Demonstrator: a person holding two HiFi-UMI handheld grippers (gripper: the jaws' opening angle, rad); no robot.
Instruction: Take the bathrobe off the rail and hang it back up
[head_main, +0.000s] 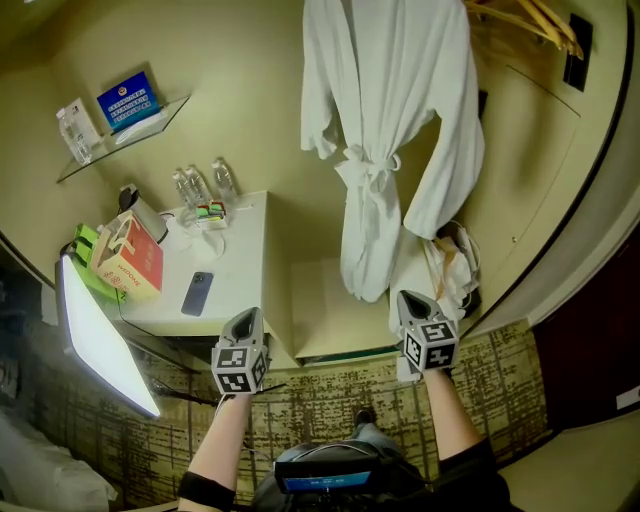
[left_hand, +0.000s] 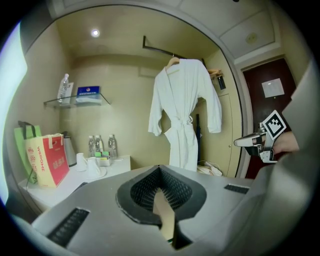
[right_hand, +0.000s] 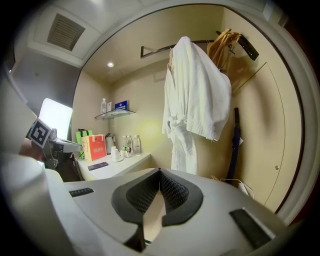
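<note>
where a white table (head_main: 245, 245) fills the nine o'clock side of the head view, a red paper bag (head_main: 130, 258) stands on it. a phone (head_main: 197, 293) lies just beside the bag toward three o'clock, and water bottles (head_main: 200, 185) stand at the table's far edge. the left gripper (head_main: 246, 318) sits at seven o'clock, jaws pressed together on nothing. at twelve to one o'clock the bathrobe (head_main: 385, 130) hangs from a hanger (left_hand: 173, 61) on the rail (left_hand: 159, 49), belt tied. at five o'clock the right gripper (head_main: 412, 300) is likewise squeezed closed and empty, apart from the bathrobe.
</note>
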